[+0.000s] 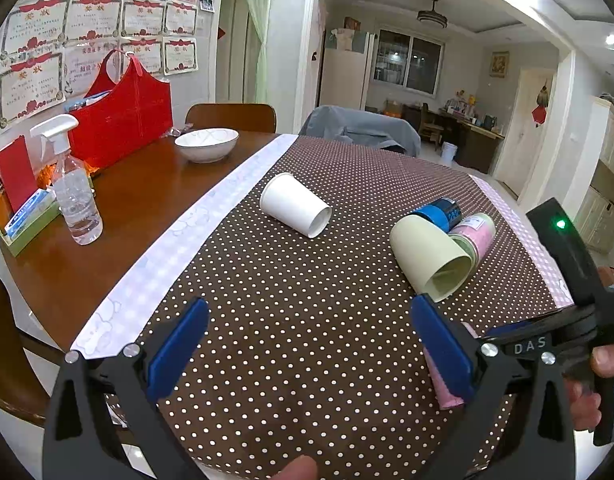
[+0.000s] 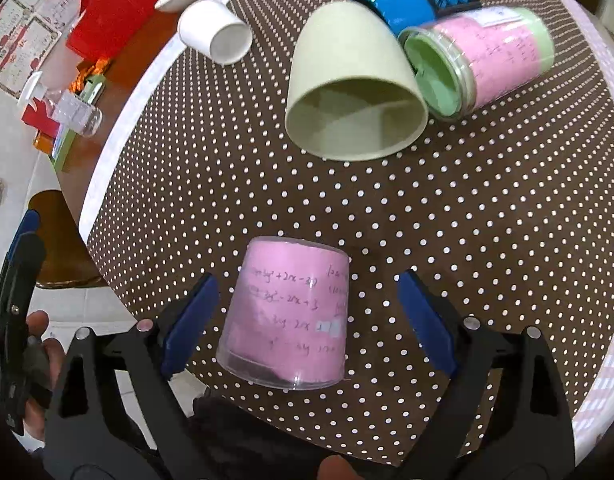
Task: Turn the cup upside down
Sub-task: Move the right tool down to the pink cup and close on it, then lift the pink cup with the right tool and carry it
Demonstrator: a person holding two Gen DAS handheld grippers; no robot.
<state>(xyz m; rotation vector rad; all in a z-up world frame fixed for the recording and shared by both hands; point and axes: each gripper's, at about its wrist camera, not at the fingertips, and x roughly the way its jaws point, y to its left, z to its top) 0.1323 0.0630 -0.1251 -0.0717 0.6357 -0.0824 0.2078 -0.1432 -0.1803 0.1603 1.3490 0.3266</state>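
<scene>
Right wrist view: pink cup (image 2: 287, 316) stands inverted between parted, untouching jaws.

Nearest you on the tablecloth (image 2: 487, 220) stands the inverted cup (image 2: 287, 316), between the right gripper's (image 2: 307, 320) spread fingers, touching neither. Farther off lie three tumbled cups, touching: one cup (image 2: 351, 84) left, a jar-like cup (image 2: 483, 56) right, another (image 2: 415, 0) behind. A paper cup (image 2: 215, 32) lies far left, apart.
</scene>
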